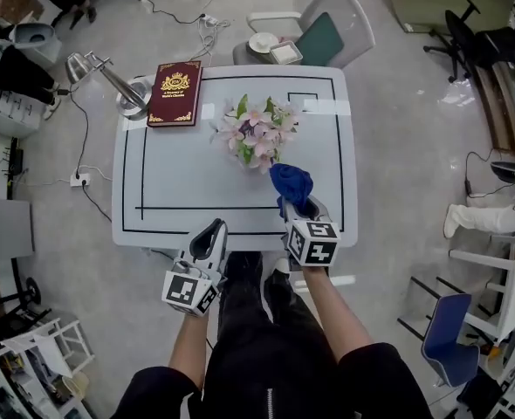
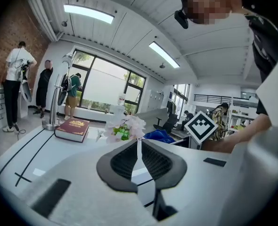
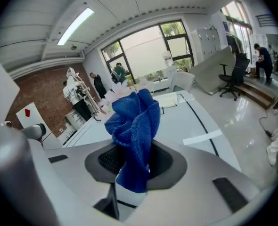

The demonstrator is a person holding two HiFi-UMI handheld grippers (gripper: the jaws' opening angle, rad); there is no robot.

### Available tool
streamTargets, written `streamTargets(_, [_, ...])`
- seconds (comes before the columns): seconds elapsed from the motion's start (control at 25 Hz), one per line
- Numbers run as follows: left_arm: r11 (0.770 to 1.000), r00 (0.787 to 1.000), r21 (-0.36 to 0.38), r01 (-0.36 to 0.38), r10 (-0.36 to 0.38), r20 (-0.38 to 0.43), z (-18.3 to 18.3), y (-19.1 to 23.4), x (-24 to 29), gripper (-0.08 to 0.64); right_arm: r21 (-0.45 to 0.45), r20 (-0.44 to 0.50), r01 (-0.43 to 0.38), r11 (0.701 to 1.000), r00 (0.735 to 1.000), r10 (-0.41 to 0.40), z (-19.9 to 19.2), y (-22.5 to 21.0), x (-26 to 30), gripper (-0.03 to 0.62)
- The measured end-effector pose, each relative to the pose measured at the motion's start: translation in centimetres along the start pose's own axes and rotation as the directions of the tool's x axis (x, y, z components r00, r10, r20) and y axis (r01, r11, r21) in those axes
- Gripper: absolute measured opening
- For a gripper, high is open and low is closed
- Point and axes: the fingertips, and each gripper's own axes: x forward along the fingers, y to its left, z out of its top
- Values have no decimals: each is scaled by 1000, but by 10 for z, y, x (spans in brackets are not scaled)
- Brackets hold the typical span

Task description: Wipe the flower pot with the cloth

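Observation:
A flower pot (image 1: 259, 135) with pink and white blooms stands on the white table (image 1: 179, 182), right of centre toward the back; its pot is hidden under the flowers. It also shows in the left gripper view as pale blooms (image 2: 125, 127). My right gripper (image 1: 297, 206) is shut on a bunched blue cloth (image 1: 291, 184) (image 3: 135, 126), held over the table's front right, just in front of the flowers. My left gripper (image 1: 210, 233) is shut with nothing in it, at the front edge of the table.
A dark red book (image 1: 175, 92) lies at the table's back left beside a chrome desk lamp (image 1: 109, 78). Behind the table stands a chair (image 1: 323, 33) with dishes on it. Cables run over the floor at left. People stand far off by the window (image 2: 44, 86).

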Motion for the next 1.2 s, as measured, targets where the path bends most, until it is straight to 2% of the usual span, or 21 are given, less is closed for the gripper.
streamTargets(0.12, [1000, 999, 20, -8, 7, 35, 16, -27, -22, 32, 18, 69, -92, 996, 993, 91, 14, 11, -47, 110])
streamTargets(0.24, [999, 998, 35, -27, 25, 64, 31, -48, -43, 31, 25, 153, -203, 979, 968, 197, 33, 29, -88, 110])
streamTargets(0.44, [998, 995, 56, -33, 27, 95, 46, -73, -62, 32, -32, 246, -249, 968, 937, 249, 56, 56, -144, 110])
streamTargets(0.56, [997, 995, 72, -5, -2, 99, 49, -82, -61, 32, -50, 274, -243, 969, 929, 247, 58, 66, -165, 110])
streamTargets(0.8, [993, 992, 114, 26, -40, 119, 66, -90, -66, 31, -140, 300, -186, 973, 928, 221, 51, 94, -196, 110])
streamTargets(1.2, [995, 996, 100, 0, -9, 89, 77, -76, -78, 31, -173, 304, -164, 971, 929, 211, 44, 133, -196, 109])
